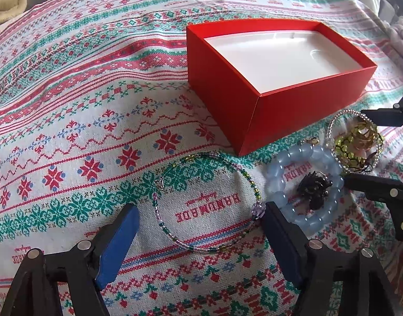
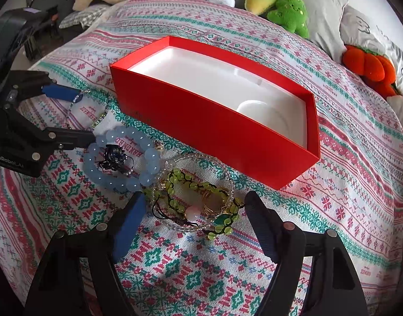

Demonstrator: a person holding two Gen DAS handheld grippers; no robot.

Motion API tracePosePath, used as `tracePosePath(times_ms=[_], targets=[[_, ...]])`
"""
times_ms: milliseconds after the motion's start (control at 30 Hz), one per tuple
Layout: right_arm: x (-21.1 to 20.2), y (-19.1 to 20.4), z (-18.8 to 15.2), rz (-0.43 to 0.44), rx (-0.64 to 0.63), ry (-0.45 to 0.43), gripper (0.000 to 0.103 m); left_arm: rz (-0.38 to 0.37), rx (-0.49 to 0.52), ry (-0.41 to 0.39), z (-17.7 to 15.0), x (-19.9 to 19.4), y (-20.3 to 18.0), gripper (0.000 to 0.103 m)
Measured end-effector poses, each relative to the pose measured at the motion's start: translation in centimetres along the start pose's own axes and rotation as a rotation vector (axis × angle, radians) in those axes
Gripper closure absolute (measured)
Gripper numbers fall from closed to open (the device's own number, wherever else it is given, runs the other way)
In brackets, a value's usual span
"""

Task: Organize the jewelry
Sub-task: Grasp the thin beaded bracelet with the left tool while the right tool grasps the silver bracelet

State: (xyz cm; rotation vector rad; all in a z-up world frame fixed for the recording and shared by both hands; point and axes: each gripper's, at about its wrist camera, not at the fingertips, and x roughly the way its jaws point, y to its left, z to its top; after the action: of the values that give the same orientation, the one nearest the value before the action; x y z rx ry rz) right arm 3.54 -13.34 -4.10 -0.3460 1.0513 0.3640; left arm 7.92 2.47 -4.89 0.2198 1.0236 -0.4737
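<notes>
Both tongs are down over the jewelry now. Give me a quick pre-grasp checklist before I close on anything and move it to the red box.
1. Left tongs straddle the thin seed-bead bracelet: ok, open, pads not pressing on it.
2. Right tongs straddle the green bead bracelet pile: ok, open.
3. Single item per grasp on the right: not ok, the green beads, a clear bead strand and a gold piece lie tangled together.
4. Blue bead bracelet clear of the left tongs: cannot tell, one finger lies right at its edge.
5. Red box open, white liner holds nothing: ok.
6. Tongs clear of each other: ok.
</notes>
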Motion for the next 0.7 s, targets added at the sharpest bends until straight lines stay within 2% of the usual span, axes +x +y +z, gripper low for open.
tracePosePath(times_ms=[67,133,233,367,433,567,700], targets=[[0.1,0.0,0.2,0.003,-0.009,-0.003,0.033,0.006,0.005,-0.003,-0.1,-0.1,0.2,0.030],[0.3,-0.1,0.4,0.004,-0.013,-0.002,0.040,0.009,0.004,-0.009,-0.3,-0.4,0.4,0.041],[0.3,0.0,0.7,0.009,-0.017,-0.005,0.046,0.000,-0.009,-0.016,-0.3,-0.7,0.8,0.052],[-0.1,0.1,0.5,0.017,-0.019,-0.007,0.060,-0.007,-0.022,-0.026,-0.5,-1.2,1.3,0.067],[-0.2,0.0,0.6,0.020,-0.012,-0.007,0.061,-0.002,-0.030,-0.027,-0.5,-1.3,1.4,0.076],[-0.5,-0.5,0.3,0.061,0.026,-0.005,0.061,-0.030,-0.079,-0.023,-0.5,-1.6,2.1,0.078],[-1.1,-1.7,0.4,0.116,0.092,-0.016,0.061,-0.061,-0.135,-0.020,-0.8,-2.0,3.0,0.087]])
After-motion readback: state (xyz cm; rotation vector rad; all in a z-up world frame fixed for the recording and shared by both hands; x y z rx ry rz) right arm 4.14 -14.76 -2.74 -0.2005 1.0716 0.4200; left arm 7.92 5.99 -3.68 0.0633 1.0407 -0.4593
